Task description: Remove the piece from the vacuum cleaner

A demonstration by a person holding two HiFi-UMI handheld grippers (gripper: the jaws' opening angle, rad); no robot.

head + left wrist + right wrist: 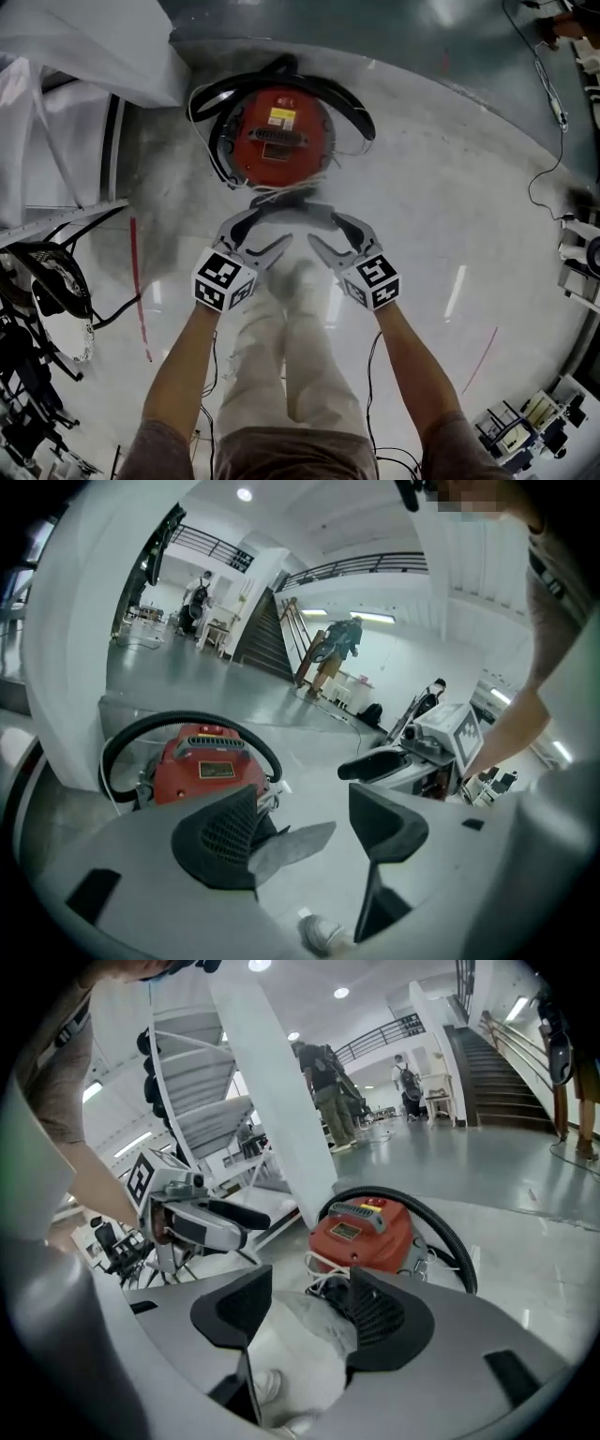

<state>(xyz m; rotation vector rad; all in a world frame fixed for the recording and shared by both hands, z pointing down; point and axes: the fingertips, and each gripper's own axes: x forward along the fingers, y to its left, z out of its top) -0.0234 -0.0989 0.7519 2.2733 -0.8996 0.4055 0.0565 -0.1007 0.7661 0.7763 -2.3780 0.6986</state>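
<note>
A round red vacuum cleaner [278, 138] stands on the floor ahead of me, with a black hose [349, 101] looped round it and a white cord [270, 193] bunched at its near side. A dark part [292, 201] sits low at that near side, half hidden. My left gripper [263, 232] and right gripper [330, 231] hover side by side just short of the vacuum, both open and holding nothing. The left gripper view shows the vacuum [208, 766] beyond my open left gripper [300, 822]. In the right gripper view it [363, 1232] stands past my right gripper [305, 1312].
White draped sheeting and a frame [84, 47] stand at the upper left. Dark equipment and cables [47, 281] crowd the left edge. A thin cable [548, 178] trails on the right, with gear at the lower right [525, 417]. My own legs [291, 356] are below the grippers.
</note>
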